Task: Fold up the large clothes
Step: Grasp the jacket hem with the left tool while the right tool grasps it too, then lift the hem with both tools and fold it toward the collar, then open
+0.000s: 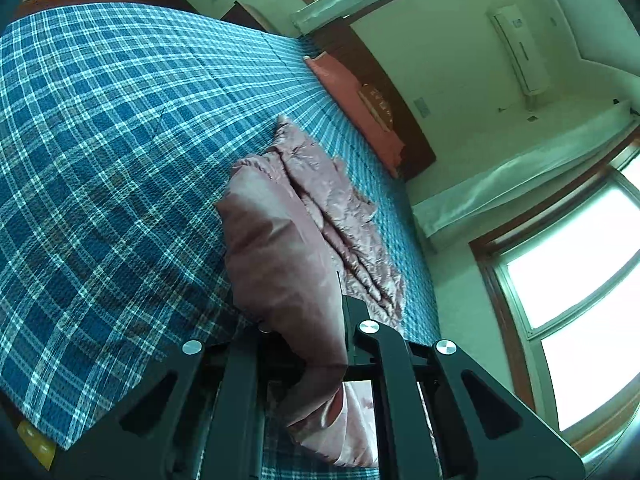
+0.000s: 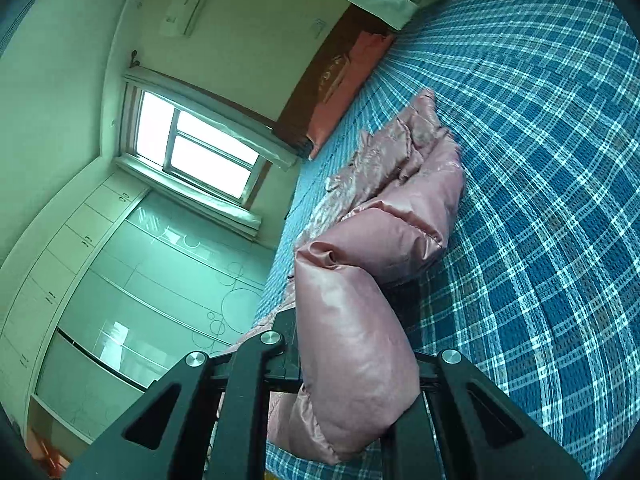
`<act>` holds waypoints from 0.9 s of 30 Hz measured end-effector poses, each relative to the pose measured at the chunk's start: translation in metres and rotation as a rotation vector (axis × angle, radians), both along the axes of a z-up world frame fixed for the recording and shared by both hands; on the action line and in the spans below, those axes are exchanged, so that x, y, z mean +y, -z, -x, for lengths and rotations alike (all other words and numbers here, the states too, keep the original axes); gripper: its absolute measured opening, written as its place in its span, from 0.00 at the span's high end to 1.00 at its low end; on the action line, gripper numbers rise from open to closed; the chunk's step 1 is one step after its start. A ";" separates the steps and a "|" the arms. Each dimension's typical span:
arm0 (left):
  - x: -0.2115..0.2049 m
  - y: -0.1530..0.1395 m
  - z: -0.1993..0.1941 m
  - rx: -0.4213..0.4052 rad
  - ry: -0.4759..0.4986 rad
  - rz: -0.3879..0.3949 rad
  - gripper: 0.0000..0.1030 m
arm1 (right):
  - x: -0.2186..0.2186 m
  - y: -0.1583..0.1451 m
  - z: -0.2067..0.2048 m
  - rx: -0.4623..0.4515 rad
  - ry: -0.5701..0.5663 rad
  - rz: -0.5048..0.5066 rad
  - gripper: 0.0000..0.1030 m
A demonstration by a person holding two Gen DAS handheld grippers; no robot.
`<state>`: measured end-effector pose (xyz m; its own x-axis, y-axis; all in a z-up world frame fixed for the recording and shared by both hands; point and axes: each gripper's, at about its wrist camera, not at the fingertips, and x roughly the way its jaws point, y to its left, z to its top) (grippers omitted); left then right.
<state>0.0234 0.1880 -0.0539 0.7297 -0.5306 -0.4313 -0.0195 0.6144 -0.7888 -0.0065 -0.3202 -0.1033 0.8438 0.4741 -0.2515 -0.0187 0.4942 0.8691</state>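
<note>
A pink puffy jacket [image 1: 280, 240] lies on a bed with a blue plaid sheet [image 1: 100, 140]. My left gripper [image 1: 308, 340] is shut on a padded edge of the jacket and lifts it off the sheet; the rest of the jacket lies crumpled beyond. In the right wrist view my right gripper [image 2: 352, 360] is shut on another padded part of the same jacket [image 2: 360, 320], which bulges between the fingers. The fingertips of both grippers are hidden by fabric.
A salmon pillow [image 1: 352, 96] lies against the dark wooden headboard [image 1: 400, 120]. Windows [image 2: 200, 148], a wall air conditioner [image 1: 520, 48] and a glass-front wardrobe [image 2: 140, 280] surround the bed. The plaid sheet [image 2: 540, 160] stretches wide beside the jacket.
</note>
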 end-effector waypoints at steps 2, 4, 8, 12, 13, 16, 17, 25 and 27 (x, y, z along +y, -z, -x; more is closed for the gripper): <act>0.003 -0.016 0.013 -0.026 0.015 0.015 0.92 | 0.000 -0.014 0.015 -0.025 -0.003 0.002 0.90; 0.001 -0.030 0.019 -0.052 0.026 0.014 0.92 | 0.000 -0.029 0.026 -0.058 -0.001 0.022 0.90; -0.005 -0.053 0.009 -0.079 0.063 0.016 0.92 | -0.008 -0.046 0.016 -0.094 0.008 0.024 0.90; -0.020 -0.066 -0.032 -0.117 0.084 -0.025 0.92 | -0.019 -0.054 -0.027 -0.108 0.001 0.028 0.90; -0.024 -0.069 -0.044 -0.127 0.087 -0.035 0.92 | -0.023 -0.055 -0.044 -0.110 0.002 0.029 0.90; -0.035 -0.071 -0.097 -0.133 0.083 -0.051 0.92 | -0.036 -0.055 -0.093 -0.105 0.011 0.016 0.90; -0.038 -0.071 -0.113 -0.128 0.079 -0.051 0.92 | -0.042 -0.054 -0.115 -0.099 0.023 0.019 0.90; -0.071 -0.044 -0.261 -0.027 0.021 -0.167 0.92 | -0.072 -0.017 -0.252 0.038 0.090 -0.017 0.90; -0.079 -0.031 -0.291 0.009 0.014 -0.196 0.92 | -0.075 -0.004 -0.279 0.074 0.099 -0.012 0.90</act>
<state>0.3141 0.1092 -0.0227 0.7183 -0.4465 -0.5335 -0.0159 0.7561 -0.6542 0.2722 -0.3952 -0.0991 0.8661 0.3921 -0.3099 0.0944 0.4804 0.8720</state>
